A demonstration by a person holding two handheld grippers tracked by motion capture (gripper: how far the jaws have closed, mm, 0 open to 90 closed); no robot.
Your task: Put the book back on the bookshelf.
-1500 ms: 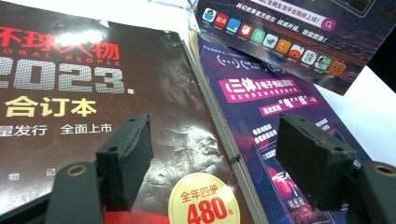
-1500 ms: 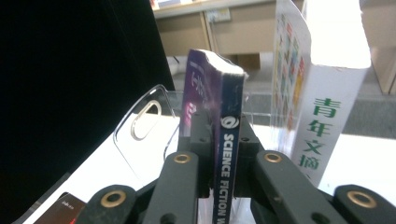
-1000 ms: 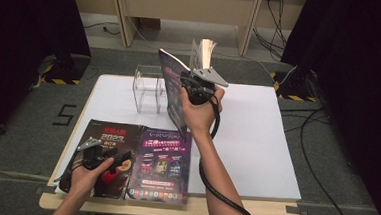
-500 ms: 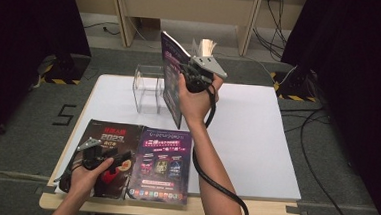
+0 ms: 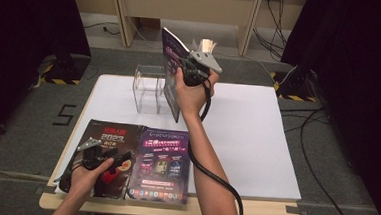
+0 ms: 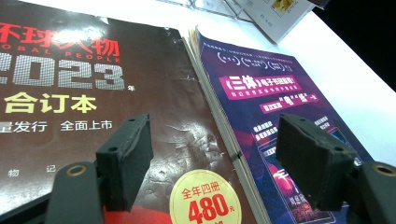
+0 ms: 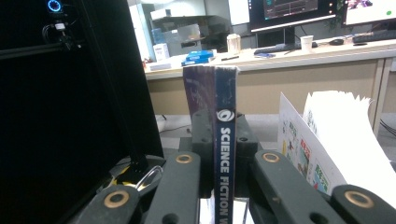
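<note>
White and bare across its middle, the surface [image 5: 236, 140] stood in a dim room with wooden desks behind it. Over its far edge the right tool [image 5: 195, 70] held a purple magazine [image 5: 172, 71] upright in the air, its jaws clamped on the spine; in the right gripper view the spine [image 7: 225, 140] read "SCIENCE FICTION" between the two black jaws. Just beside and below that magazine, a clear acrylic rack [image 5: 149, 87] stood near the far left corner of the surface. A pale booklet [image 7: 327, 140] with fanned pages showed just right of the spine in the right gripper view. At the near left corner lay two more magazines side by side, touching: a dark brown one [image 5: 108, 142] and a purple one [image 5: 165, 163]. The left tool [image 5: 98, 157] rested over the brown cover, jaws standing wide with nothing between the pads [image 6: 128, 158].
</note>
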